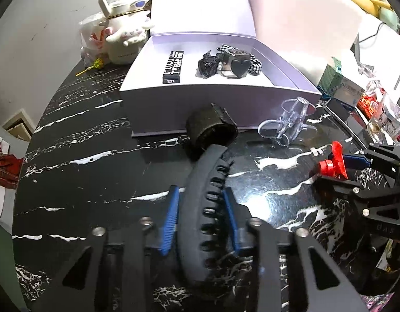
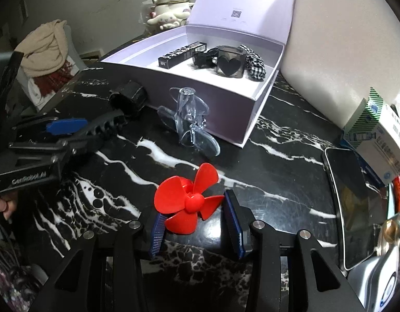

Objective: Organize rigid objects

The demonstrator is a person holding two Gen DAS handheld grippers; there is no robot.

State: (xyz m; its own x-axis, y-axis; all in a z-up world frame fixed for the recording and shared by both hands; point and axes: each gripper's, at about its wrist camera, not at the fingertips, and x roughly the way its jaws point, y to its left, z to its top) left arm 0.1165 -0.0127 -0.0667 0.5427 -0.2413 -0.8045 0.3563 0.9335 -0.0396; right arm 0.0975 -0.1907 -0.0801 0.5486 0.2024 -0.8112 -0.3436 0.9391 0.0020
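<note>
My left gripper point(image 1: 201, 210) is shut on a large black hair claw clip point(image 1: 200, 208), held just above the black marble table; it also shows in the right wrist view point(image 2: 101, 127). My right gripper point(image 2: 192, 221) is shut on a red propeller point(image 2: 189, 200), seen at the right of the left wrist view point(image 1: 333, 162). An open lilac box point(image 1: 218, 96) holds a black tube carton point(image 1: 172, 66), a black bow clip point(image 1: 206, 65), a dark cube with a heart point(image 1: 236, 63) and a checked scrunchie point(image 1: 255, 66). A black ring-shaped roll point(image 1: 210, 127) and a clear claw clip point(image 1: 288, 124) lie in front of the box.
A white character kettle point(image 1: 124, 33) and a plastic bag stand left of the box. Medicine cartons point(image 2: 376, 130), a phone point(image 2: 353, 208) and a glass mug point(image 1: 387, 124) crowd the right side. A chair with cloth point(image 2: 44, 57) stands beyond the table's left edge.
</note>
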